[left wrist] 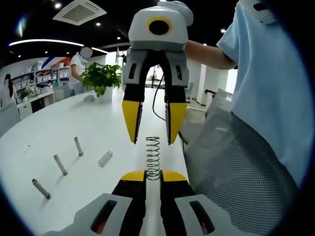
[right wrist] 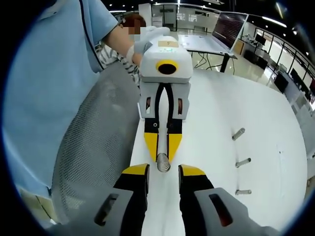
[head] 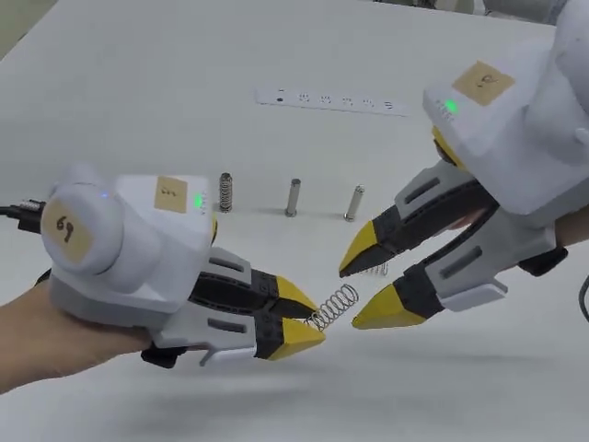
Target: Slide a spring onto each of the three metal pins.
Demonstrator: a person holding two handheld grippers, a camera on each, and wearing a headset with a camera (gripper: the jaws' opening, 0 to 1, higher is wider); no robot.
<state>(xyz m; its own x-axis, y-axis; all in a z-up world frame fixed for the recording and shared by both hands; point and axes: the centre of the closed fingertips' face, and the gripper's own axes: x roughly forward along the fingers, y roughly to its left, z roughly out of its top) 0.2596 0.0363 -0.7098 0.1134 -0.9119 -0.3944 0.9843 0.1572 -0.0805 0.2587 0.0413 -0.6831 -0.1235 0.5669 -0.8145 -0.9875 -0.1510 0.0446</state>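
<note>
White table point(head: 138, 74) bore three upright pins point(head: 293, 198) well in from its near edge; left gripper point(head: 308, 324), marked "69", pinched a spring point(head: 333, 306) by one end, its axis pointing at the right gripper point(head: 353, 295), whose jaws stood apart.

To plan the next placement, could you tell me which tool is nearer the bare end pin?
Right. The right tool hangs open just short of the bare end pin; the left tool, gripping a spring, is farther back.

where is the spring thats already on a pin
The fitted spring wraps the leftmost pin of the row in the head view, left of the bare middle pin and beyond the left gripper, which grips another spring.
</note>
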